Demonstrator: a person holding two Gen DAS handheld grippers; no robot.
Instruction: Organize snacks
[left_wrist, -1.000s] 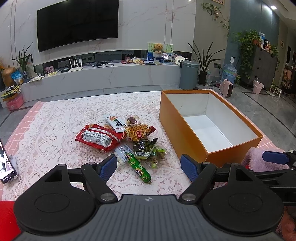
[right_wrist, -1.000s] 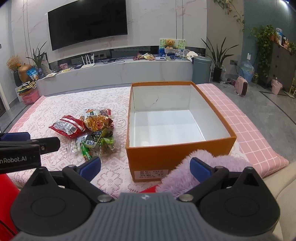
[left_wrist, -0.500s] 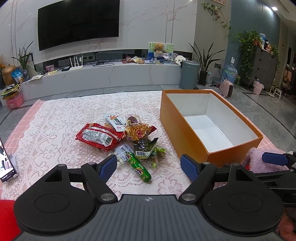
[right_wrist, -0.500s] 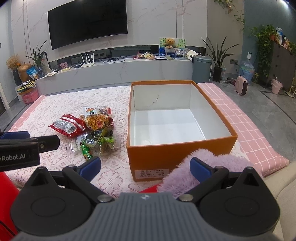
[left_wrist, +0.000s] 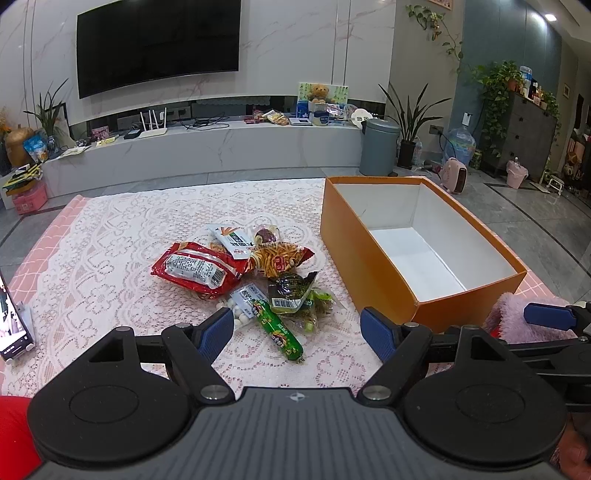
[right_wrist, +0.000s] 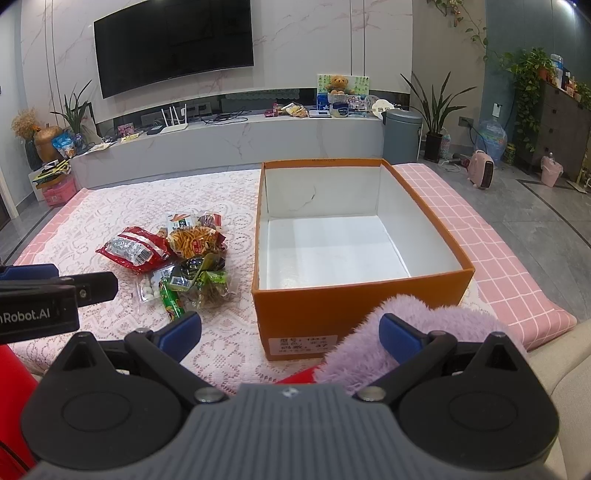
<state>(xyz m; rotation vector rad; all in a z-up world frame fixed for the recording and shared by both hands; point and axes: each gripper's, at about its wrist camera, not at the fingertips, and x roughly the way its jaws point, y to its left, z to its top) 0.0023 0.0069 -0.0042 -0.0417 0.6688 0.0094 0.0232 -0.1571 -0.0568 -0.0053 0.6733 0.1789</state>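
Nothing moved: left gripper (left_wrist: 297, 328) and right gripper (right_wrist: 290, 332) held wide open, empty; snack pile (left_wrist: 240, 273) ahead, orange box (right_wrist: 354, 236) right of it.

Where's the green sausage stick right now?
The green sausage stick lies on the lace tablecloth at the near edge of the snack pile, left of the orange box, just ahead of the open left gripper.

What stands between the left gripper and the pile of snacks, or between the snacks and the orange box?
Nothing visible. The left gripper is open with bare tablecloth before the snacks; the open orange box sits beside them.
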